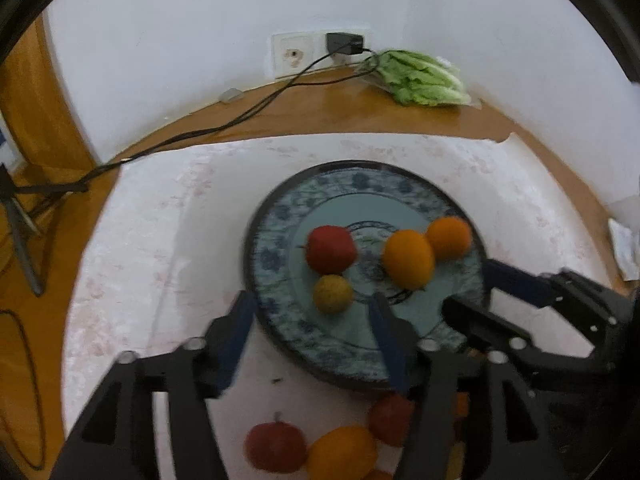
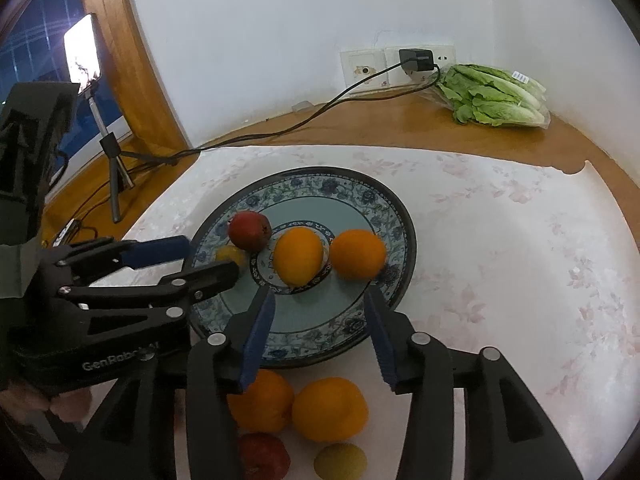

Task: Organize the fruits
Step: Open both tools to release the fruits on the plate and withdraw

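Note:
A blue-patterned plate holds a red fruit, two oranges and a small yellow fruit. My left gripper is open over the plate's near-left rim; the yellow fruit lies just past its tips, untouched. My right gripper is open over the near rim, empty, just short of the right-hand orange. More red, orange and yellow fruits lie on the cloth beneath the grippers.
A pale floral cloth covers the wooden table. Bagged lettuce lies at the back right by the wall. A charger and its cable run to a phone on a tripod at the left.

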A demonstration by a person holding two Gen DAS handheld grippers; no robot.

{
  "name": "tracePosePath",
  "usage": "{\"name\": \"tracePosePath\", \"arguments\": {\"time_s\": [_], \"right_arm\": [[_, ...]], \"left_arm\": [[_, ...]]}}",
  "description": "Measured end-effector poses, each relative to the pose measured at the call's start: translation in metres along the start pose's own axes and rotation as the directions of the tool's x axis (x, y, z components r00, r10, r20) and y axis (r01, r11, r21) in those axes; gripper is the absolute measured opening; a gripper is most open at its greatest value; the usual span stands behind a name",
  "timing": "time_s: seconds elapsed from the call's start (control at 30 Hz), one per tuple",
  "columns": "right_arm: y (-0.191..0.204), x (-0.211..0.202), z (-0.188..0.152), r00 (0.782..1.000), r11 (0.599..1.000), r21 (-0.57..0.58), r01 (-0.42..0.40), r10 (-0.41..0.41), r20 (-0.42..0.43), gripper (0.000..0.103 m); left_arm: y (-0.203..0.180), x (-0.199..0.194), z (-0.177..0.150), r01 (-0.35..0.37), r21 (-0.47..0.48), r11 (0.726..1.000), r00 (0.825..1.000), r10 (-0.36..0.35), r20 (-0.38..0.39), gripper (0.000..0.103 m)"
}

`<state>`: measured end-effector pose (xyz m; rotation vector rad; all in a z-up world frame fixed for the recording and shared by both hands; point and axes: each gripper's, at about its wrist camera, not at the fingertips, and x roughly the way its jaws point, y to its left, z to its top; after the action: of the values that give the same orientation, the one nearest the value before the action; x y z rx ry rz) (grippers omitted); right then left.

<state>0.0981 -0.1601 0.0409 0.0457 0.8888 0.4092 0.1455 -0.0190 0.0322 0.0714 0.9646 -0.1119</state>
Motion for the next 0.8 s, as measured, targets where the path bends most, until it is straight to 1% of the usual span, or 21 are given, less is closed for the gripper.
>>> {"name": "tracePosePath", "arguments": {"time_s": [0.1,0.43,0.67,0.8], "right_arm": [[0.000,-0.002,0.000,1.000,1.000,0.008,-0.002,0.002,-0.004,0.055],[0.002,-0.011,-0.001,1.000,1.000,0.012,-0.005,0.006,-0.027,0.056],[0.009,-0.026,-0.008,0.999,1.000,0.012,0.000,0.000,-0.036,0.056],[0.013,-0.033,-0.012,0.999,1.000,0.015,-0.010,0.011,-0.046,0.056]], "left_arm": [[0.003,-0.004,0.000,0.001,0.005,1.000,1.000,-0.002,0.004,0.071],[0.005,-0.018,-0.005,0.030,-0.012,0.999,1.000,-0.030,0.008,0.071],[0.011,-0.036,-0.016,0.036,-0.028,0.999,0.999,-0.035,0.015,0.071],[0.016,-0.045,-0.026,0.039,-0.037,0.999,0.999,-0.038,0.013,0.071]]}}
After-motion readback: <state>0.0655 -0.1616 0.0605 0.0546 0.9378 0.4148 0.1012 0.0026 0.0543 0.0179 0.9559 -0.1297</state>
